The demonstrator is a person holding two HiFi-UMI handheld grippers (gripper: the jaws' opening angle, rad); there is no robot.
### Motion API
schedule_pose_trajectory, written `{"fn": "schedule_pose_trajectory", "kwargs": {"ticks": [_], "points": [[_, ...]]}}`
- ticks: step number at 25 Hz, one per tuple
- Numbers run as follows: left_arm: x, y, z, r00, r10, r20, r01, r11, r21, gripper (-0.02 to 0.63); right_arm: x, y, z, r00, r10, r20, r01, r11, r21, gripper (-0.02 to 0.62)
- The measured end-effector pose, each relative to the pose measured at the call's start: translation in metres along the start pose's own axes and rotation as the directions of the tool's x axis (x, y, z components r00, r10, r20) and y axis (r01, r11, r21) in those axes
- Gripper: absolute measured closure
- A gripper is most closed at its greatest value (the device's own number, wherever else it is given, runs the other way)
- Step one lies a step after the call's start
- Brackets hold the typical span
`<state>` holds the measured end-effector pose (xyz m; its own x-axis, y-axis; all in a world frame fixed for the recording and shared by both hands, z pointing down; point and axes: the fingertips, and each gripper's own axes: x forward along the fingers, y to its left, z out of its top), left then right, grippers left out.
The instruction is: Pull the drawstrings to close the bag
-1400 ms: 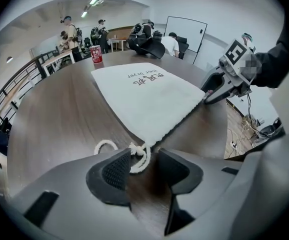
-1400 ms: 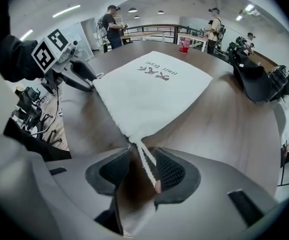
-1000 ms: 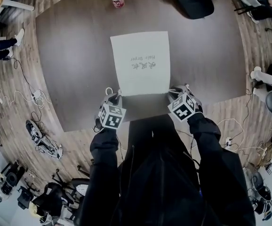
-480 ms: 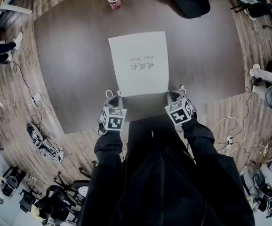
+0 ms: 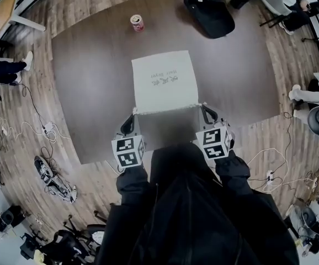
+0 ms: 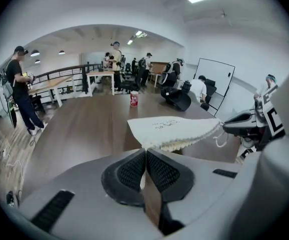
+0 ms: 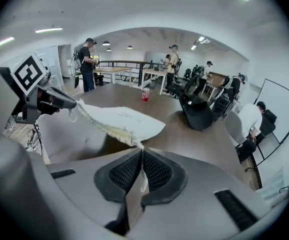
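the white drawstring bag [image 5: 165, 80] lies away from the person over the table [image 5: 88, 93], its near mouth edge raised and stretched crosswise between left gripper [image 5: 132, 116] and right gripper [image 5: 204, 109], each just closed tight on its corner's drawstring [image 7: 143, 180], so the pull likely runs outward, apart.

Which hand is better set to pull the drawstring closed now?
Right, narrowly: the right gripper has the white cord plainly pinched in its shut jaws at the bag corner. The left gripper grips the opposite corner, cord less clear.
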<state>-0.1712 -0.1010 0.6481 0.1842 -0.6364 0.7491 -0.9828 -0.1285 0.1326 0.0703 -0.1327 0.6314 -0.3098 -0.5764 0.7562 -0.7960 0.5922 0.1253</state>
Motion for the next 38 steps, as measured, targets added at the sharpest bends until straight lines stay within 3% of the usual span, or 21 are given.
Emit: {"fn": "schedule_pose_trajectory", "kwargs": {"ticks": [7,12,22,38], "points": [[-0.057,-0.006,0.086,0.982,0.002,0.187,-0.005,1.000,0.014,0.568,-0.057,-0.028,0.083,0.977,-0.097,0.192,0.100,0.995,-0.007,0.561],[-0.092,-0.010,0.124,0.963,0.039,0.268,-0.042,0.999,0.005,0.568,-0.087,-0.036,0.111,0.962,-0.128,0.241,0.131,0.991,0.005,0.561],[-0.126,0.009,0.142,0.918,0.203,0.340,-0.168,0.977,-0.128,0.568,-0.110,-0.053,0.112,0.952,-0.192,0.240,0.189,0.981,0.038,0.561],[-0.150,0.052,0.151,0.872,0.321,0.369,-0.248,0.941,-0.232,0.569,-0.119,-0.079,0.113,0.931,-0.278,0.238,0.269,0.961,0.071,0.562]]}}
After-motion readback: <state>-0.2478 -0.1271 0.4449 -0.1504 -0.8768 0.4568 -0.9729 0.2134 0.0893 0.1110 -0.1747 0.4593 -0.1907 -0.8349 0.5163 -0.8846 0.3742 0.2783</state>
